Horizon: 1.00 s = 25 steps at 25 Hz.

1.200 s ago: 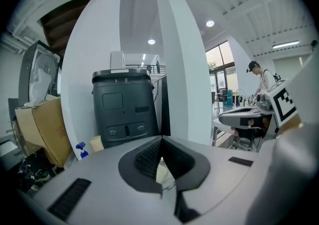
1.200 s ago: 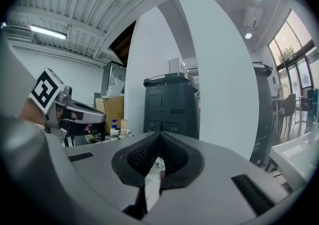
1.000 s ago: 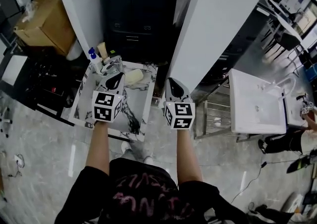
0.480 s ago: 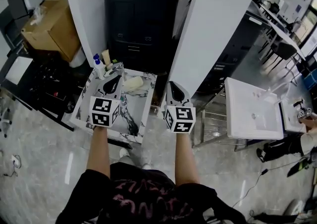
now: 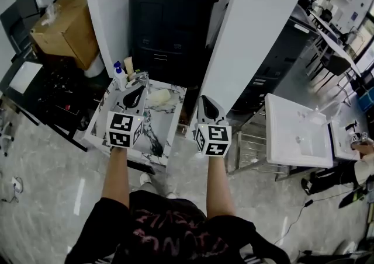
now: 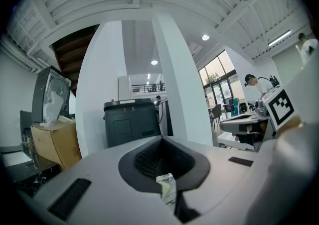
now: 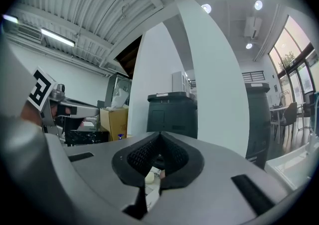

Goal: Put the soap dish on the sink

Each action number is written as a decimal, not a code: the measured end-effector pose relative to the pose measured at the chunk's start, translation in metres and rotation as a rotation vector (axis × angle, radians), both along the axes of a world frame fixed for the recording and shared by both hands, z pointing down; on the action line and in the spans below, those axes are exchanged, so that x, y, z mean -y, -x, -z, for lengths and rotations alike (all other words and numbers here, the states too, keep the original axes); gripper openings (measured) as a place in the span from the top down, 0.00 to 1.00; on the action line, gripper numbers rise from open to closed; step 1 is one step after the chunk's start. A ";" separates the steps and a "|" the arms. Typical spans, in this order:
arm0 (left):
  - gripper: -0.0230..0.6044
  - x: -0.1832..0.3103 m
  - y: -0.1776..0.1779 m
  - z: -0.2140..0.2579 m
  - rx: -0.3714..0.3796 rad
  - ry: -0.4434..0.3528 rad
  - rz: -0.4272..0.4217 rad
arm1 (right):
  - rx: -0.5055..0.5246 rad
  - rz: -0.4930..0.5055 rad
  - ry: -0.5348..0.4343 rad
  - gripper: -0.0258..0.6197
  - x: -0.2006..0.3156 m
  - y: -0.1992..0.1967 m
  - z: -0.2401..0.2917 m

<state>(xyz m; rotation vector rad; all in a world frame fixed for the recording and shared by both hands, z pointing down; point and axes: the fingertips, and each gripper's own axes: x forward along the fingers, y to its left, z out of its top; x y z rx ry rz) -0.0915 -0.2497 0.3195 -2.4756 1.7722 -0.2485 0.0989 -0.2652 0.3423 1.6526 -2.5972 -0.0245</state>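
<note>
Both pairs of jaws closed on nothing: left gripper (image 5: 134,94) over the marble sink (image 5: 156,133) left of centre frame, right gripper (image 5: 208,107) past its right edge, cream soap dish (image 5: 159,97) on the sink's far end between them.

I see a tall black plastic bin (image 5: 169,17) standing between two white pillars (image 5: 257,29). Left of them sits a brown cardboard box (image 5: 63,30). A small blue-capped white bottle (image 5: 118,73) stands upright near the left pillar's foot.
</note>
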 end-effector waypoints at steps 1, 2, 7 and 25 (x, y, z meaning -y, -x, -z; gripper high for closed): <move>0.94 -0.001 0.000 0.001 -0.008 0.000 0.001 | 0.000 0.001 0.001 0.94 -0.001 -0.001 0.000; 0.94 -0.003 0.000 0.001 -0.016 0.002 0.003 | -0.001 0.002 0.003 0.94 -0.002 -0.001 0.000; 0.94 -0.009 0.004 0.003 -0.016 -0.012 0.018 | -0.005 0.003 -0.003 0.94 -0.007 -0.002 0.002; 0.94 -0.018 -0.010 0.014 -0.029 -0.024 -0.007 | -0.007 -0.010 -0.017 0.94 -0.016 -0.015 0.008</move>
